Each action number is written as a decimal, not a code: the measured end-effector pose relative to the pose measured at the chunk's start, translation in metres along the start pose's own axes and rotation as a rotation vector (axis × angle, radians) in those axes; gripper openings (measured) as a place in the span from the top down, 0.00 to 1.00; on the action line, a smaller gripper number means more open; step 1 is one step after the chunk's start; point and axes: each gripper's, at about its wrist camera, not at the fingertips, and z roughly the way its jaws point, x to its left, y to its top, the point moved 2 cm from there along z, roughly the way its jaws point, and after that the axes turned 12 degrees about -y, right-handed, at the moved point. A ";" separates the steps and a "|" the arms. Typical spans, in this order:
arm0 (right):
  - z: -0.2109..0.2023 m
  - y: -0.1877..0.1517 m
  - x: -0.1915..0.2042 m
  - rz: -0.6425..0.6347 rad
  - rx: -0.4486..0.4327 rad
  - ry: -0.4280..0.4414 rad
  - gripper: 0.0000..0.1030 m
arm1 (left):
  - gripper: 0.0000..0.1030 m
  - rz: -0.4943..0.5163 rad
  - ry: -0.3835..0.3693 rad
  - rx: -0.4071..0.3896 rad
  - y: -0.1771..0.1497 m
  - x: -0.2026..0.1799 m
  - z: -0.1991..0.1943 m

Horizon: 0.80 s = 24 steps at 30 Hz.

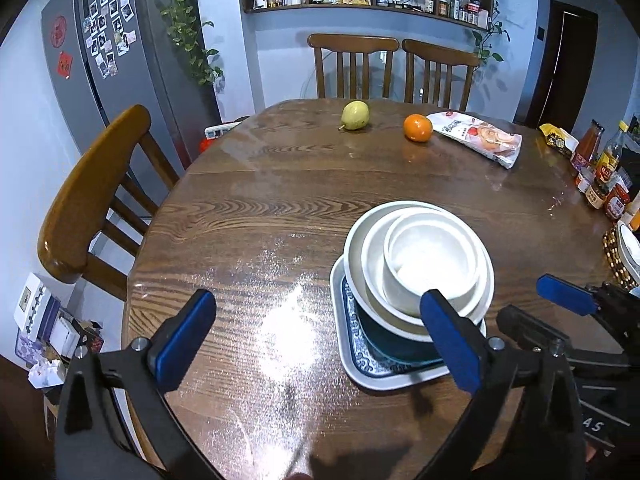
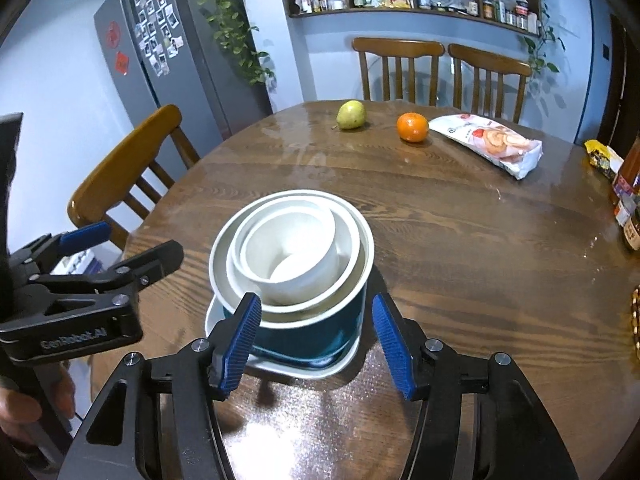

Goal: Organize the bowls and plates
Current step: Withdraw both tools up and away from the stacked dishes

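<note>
Sitting on the rectangular plate near the table edge: nested bowls. Left gripper spread wide, empty; right gripper half spread, gripping nothing, stack just beyond. Farther back, well clear: pear, orange, snack bag.

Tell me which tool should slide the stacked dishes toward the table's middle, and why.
Right, probably. The right tool is open with the bowl stack and tray centred just ahead of its fingers. The left tool is open too, but the stack sits off toward one of its fingers.
</note>
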 end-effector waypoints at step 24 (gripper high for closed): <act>-0.005 -0.018 0.002 0.010 0.036 -0.005 0.43 | 0.01 0.002 0.024 0.055 -0.028 -0.001 -0.007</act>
